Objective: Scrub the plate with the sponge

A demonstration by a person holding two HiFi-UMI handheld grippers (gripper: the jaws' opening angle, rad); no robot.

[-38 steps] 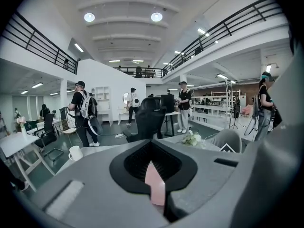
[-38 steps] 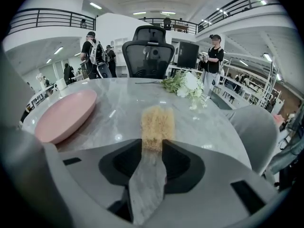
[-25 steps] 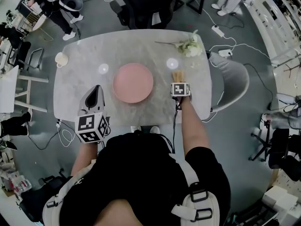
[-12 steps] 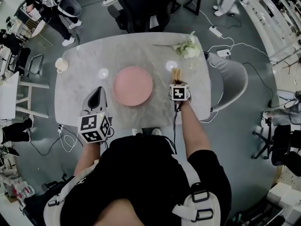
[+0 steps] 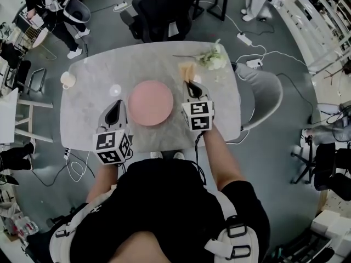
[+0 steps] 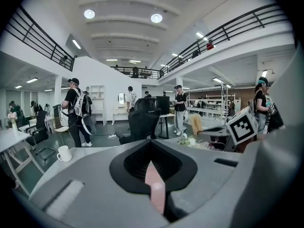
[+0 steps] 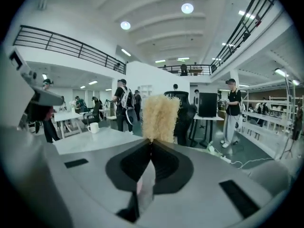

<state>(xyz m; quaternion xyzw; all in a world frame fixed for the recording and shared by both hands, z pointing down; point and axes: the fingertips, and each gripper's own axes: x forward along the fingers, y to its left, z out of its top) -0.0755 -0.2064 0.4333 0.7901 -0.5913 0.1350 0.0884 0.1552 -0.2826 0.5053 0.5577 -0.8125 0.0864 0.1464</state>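
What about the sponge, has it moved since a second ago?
Yes. Clamped in the right gripper, the sponge has risen off the table and shifted left, closer to the pink plate.

Marble-pattern table [image 5: 88, 114]: white mug [image 5: 68, 80] at far-left edge; pale flower sprig [image 5: 210, 59] at far-right corner. Black office chair [image 5: 162, 7] beyond table; grey chair [image 5: 266, 95] at right side; white power strip [image 5: 243, 38] on floor
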